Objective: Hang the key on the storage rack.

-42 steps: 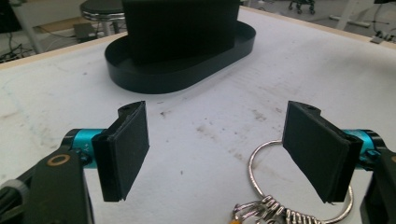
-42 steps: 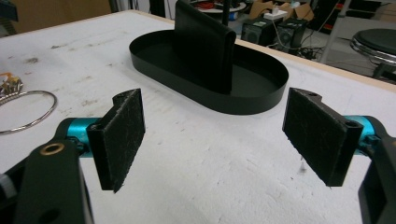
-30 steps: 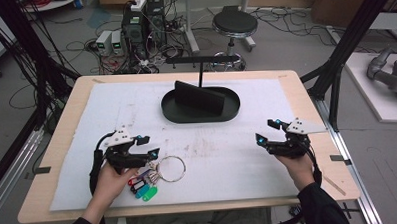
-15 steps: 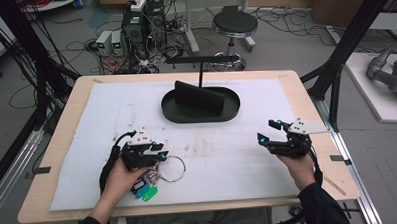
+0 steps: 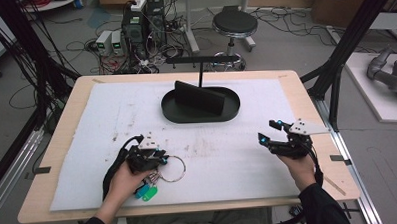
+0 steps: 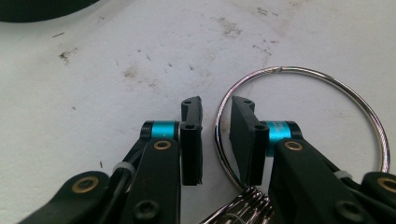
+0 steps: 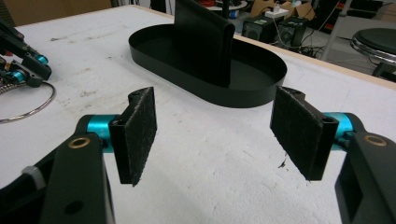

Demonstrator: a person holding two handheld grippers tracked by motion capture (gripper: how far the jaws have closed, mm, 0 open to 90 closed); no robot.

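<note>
High view: the left gripper (image 5: 155,160) sits low on the white mat (image 5: 237,140) at the key ring (image 5: 171,168), whose coloured tags (image 5: 146,190) lie just beside the hand. The right gripper (image 5: 270,132) hovers released, well apart.

Left gripper view adds the detail: the jaws have just been closing around the ring wire (image 6: 219,126), yet a gap remains, so the grasp is not yet finished.

Right gripper view shows the black tray (image 7: 205,88), probably the goal; lifting and carrying remain.

The black tray (image 5: 200,112) with its upright divider (image 5: 198,97) and T-shaped stand (image 5: 201,67) blocks the far centre of the table (image 5: 306,95). The white mat (image 5: 228,151) lies open between both hands, apart from the key ring (image 5: 171,168) near left.
</note>
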